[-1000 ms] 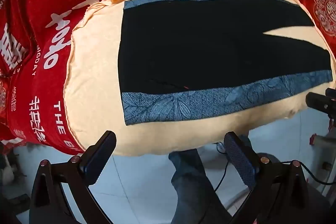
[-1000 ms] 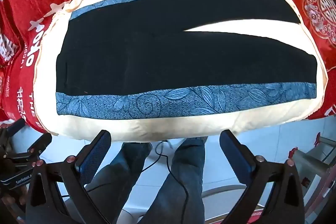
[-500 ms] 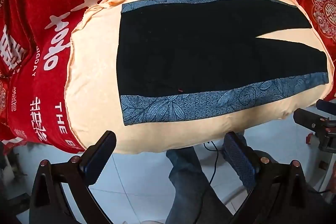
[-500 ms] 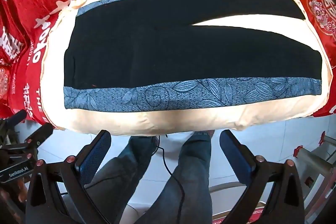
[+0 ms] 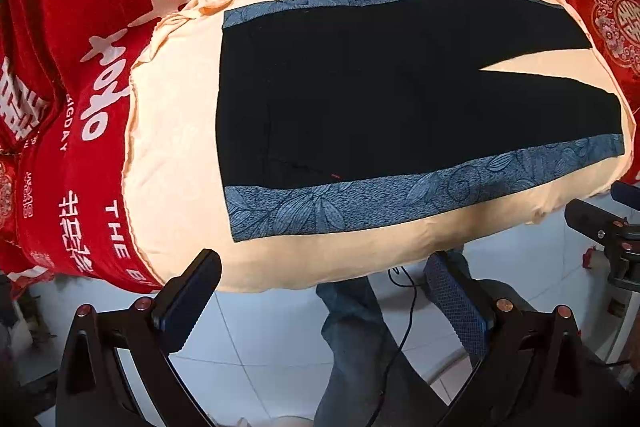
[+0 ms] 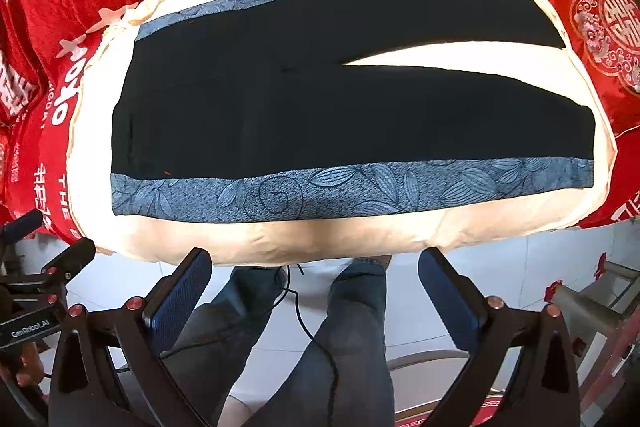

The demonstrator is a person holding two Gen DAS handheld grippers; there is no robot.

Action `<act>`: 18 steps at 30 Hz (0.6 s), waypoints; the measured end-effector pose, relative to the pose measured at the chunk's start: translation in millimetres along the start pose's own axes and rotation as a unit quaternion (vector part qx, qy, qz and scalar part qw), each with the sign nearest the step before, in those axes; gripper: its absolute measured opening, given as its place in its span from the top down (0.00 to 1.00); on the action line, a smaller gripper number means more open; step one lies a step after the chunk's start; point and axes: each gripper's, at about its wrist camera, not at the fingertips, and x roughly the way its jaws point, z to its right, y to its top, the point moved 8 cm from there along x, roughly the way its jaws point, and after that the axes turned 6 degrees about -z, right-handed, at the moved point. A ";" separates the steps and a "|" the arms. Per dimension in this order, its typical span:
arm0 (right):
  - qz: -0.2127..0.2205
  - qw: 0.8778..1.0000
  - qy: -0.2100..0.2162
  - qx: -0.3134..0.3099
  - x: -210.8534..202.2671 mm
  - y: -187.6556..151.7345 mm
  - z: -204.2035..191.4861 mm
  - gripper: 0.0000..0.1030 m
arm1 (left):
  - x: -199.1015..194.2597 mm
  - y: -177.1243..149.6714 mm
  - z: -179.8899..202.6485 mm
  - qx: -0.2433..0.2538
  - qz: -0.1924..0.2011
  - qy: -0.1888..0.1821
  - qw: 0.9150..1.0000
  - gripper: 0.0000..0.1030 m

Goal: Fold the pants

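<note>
Black pants (image 5: 380, 99) with blue leaf-patterned side stripes lie flat and spread out on a cream cushion (image 5: 176, 155), waistband at the left, legs running right with a narrow gap between them. They also show in the right wrist view (image 6: 320, 107). My left gripper (image 5: 322, 279) is open and empty, held off the cushion's near edge below the waist end. My right gripper (image 6: 314, 267) is open and empty, off the near edge below the middle of the near leg.
The cream cushion (image 6: 360, 239) rests on a red cloth with white characters (image 5: 80, 27). Below the near edge are white floor tiles, the person's jeans-clad legs (image 6: 344, 339) and a black cable. A metal stand (image 6: 592, 303) is at the lower right.
Both grippers have drawn back slightly from the cushion's near edge. The pants have not moved. Both stay open.
</note>
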 end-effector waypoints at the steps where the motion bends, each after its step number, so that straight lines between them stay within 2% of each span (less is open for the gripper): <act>1: 0.001 1.000 0.000 -0.001 -1.1 0.2 0.1 0.00 | -1.2 1.0 0.5 0.001 0.002 0.000 1.000 0.00; 6: 0.003 1.000 -0.005 -0.009 -5.2 1.5 -1.2 0.00 | -6.3 5.2 3.9 0.002 0.012 0.004 1.000 0.00; 11: 0.005 1.000 -0.006 -0.011 -7.8 4.1 0.3 0.00 | -7.3 7.7 7.1 -0.001 0.011 -0.012 1.000 0.00; 18: 0.007 1.000 -0.008 -0.012 -9.6 5.0 2.8 0.00 | -10.9 11.2 7.7 -0.002 0.018 0.001 1.000 0.00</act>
